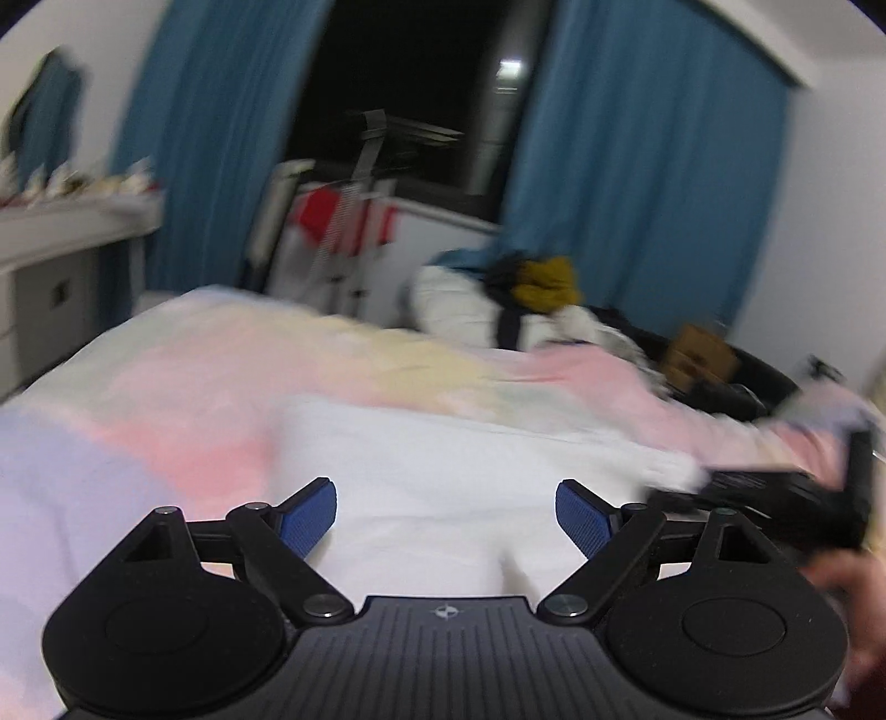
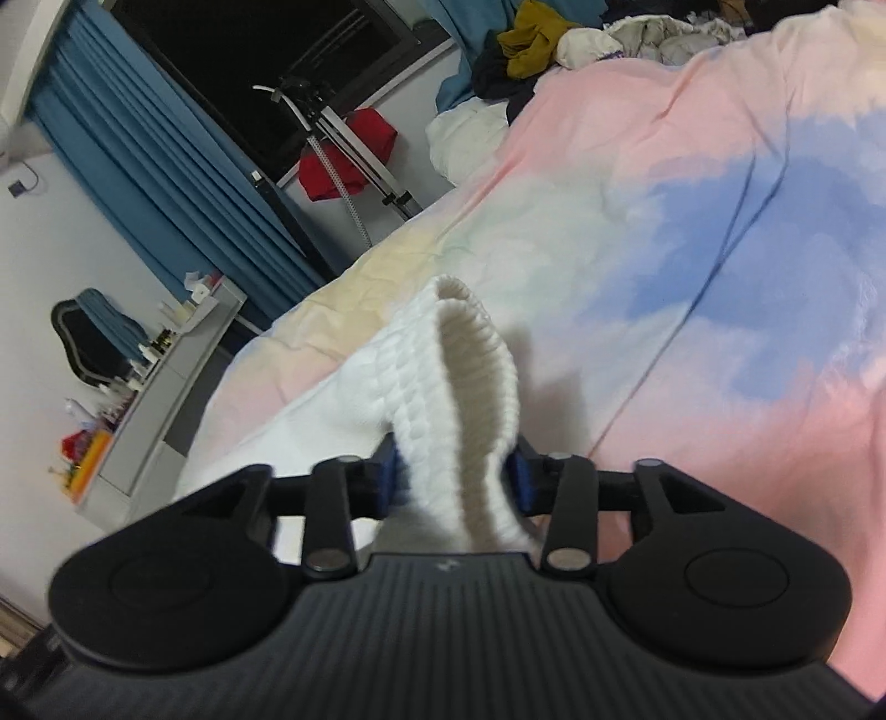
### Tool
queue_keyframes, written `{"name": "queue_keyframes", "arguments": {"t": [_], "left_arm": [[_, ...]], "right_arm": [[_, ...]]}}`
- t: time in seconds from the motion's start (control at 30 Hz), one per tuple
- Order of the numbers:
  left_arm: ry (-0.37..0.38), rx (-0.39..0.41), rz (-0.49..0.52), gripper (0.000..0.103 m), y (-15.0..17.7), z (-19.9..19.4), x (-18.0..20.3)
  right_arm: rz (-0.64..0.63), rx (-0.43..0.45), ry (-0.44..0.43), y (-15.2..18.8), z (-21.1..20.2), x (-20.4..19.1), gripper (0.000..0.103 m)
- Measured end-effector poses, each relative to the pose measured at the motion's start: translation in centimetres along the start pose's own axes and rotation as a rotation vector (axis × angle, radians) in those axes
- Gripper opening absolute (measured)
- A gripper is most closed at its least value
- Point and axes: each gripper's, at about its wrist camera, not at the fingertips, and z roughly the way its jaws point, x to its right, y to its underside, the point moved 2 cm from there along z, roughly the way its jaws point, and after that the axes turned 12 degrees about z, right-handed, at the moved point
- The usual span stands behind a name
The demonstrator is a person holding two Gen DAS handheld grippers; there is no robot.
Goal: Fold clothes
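Note:
A white knitted garment [image 1: 443,465] lies spread on the pastel tie-dye bed cover [image 1: 183,382]. My left gripper [image 1: 446,515] is open and empty just above the white garment, its blue pads wide apart. My right gripper [image 2: 457,479] is shut on a ribbed edge of the white knit garment [image 2: 443,376], which stands up in a fold between the jaws and trails off to the left. The right gripper also shows in the left wrist view [image 1: 786,493] at the garment's right edge, blurred.
A heap of clothes [image 1: 531,288] with a mustard piece lies at the bed's far end, also in the right wrist view [image 2: 531,44]. A drying rack with a red cloth [image 2: 346,160] stands by the dark window and blue curtains [image 1: 637,183]. A white dresser [image 2: 160,387] stands beside the bed.

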Motion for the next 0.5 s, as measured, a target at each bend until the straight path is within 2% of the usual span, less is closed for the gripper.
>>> {"name": "queue_keyframes", "arguments": {"t": [0.03, 0.07, 0.1, 0.13, 0.23, 0.4, 0.5], "left_arm": [[0.009, -0.032, -0.043, 0.096, -0.2, 0.8, -1.4], [0.027, -0.069, -0.087, 0.097, -0.3, 1.5, -2.6], [0.042, -0.102, -0.130, 0.096, -0.1, 2.1, -3.7], [0.039, -0.117, -0.160, 0.097, 0.0, 2.4, -4.5], [0.028, -0.147, -0.223, 0.097, 0.5, 2.9, -6.1], [0.066, -0.198, -0.303, 0.097, 1.3, 3.8, -7.7], [0.081, -0.217, -0.342, 0.097, 2.4, 4.1, -8.3]], "right_arm": [[0.014, 0.005, 0.009, 0.1, -0.6, 0.1, 0.064], [0.026, 0.013, 0.025, 0.2, -1.1, 0.2, 0.070], [0.038, 0.019, 0.041, 0.3, -1.6, 0.2, 0.081], [0.043, 0.018, 0.058, 0.4, -2.0, 0.4, 0.084], [0.052, -0.035, 0.068, 1.1, -2.1, 0.9, 0.086], [0.043, -0.162, 0.077, 2.8, 1.1, 1.7, 0.087], [0.097, -0.200, 0.004, 3.3, 2.8, 2.1, 0.089]]}}
